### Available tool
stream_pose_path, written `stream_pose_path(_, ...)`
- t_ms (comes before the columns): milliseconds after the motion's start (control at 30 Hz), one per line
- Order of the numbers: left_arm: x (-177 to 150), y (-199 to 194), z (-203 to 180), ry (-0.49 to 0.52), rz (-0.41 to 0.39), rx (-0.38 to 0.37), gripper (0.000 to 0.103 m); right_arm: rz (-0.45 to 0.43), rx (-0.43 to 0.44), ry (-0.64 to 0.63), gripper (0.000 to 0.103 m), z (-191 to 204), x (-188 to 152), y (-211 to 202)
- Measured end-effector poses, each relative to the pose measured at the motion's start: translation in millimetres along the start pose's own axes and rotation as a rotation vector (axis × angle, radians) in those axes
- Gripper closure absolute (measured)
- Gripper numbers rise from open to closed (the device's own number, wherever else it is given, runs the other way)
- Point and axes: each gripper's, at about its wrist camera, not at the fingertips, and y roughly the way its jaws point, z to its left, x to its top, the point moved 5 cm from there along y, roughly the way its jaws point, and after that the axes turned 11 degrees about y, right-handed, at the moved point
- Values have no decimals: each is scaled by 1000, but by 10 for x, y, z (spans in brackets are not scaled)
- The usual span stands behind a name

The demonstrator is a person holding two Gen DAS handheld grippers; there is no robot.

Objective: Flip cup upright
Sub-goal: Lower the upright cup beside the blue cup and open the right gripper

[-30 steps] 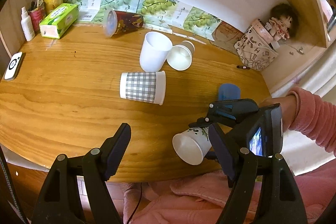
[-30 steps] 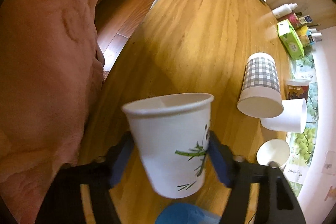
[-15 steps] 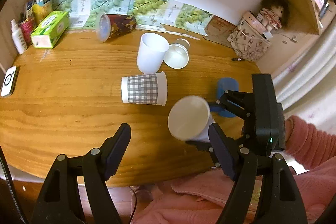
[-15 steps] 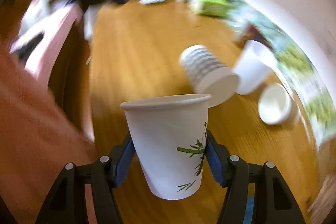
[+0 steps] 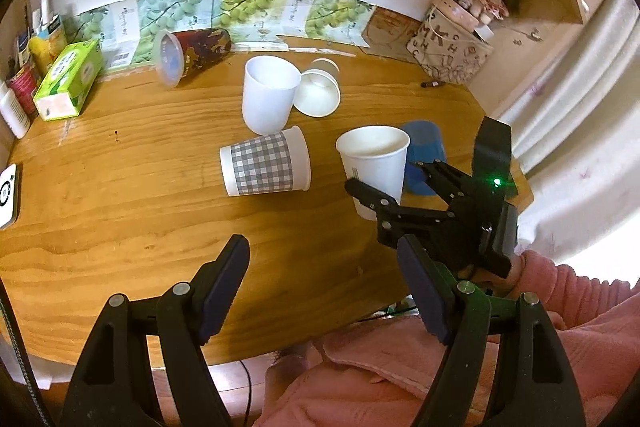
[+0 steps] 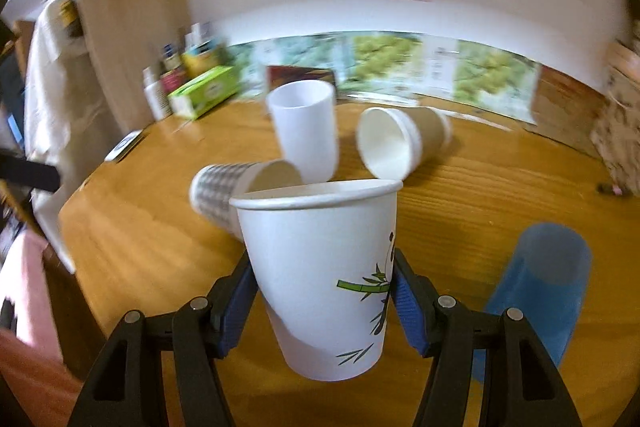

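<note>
My right gripper (image 6: 322,291) is shut on a white paper cup with a bamboo print (image 6: 320,267). The cup is mouth up, nearly upright, just above the wooden table (image 6: 500,195). In the left wrist view the same cup (image 5: 374,163) stands upright in the right gripper (image 5: 396,187), in front of a blue cup (image 5: 424,155). My left gripper (image 5: 324,291) is open and empty over the table's front edge.
A checked cup (image 5: 264,167) lies on its side mid-table. A white cup (image 5: 268,99) stands upright behind it, next to a tipped brown cup (image 5: 320,93). A dark lidded cup (image 5: 188,55) lies at the back. A green box (image 5: 68,79) and bottles stand far left.
The right gripper has swung the bamboo cup from lying sideways near the front edge to mouth up beside the blue cup. The left gripper has stayed open.
</note>
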Motion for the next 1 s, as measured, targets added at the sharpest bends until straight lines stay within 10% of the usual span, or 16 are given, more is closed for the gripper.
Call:
stream_pose_path(733, -97, -28, -132, 117, 33, -48, 24, -101, -108, 159, 37, -79, -140, -155)
stream_pose_path(1000, -166, -20, -143, 126, 53, -72, 23, -129, -146, 165, 21, -23, -192, -312)
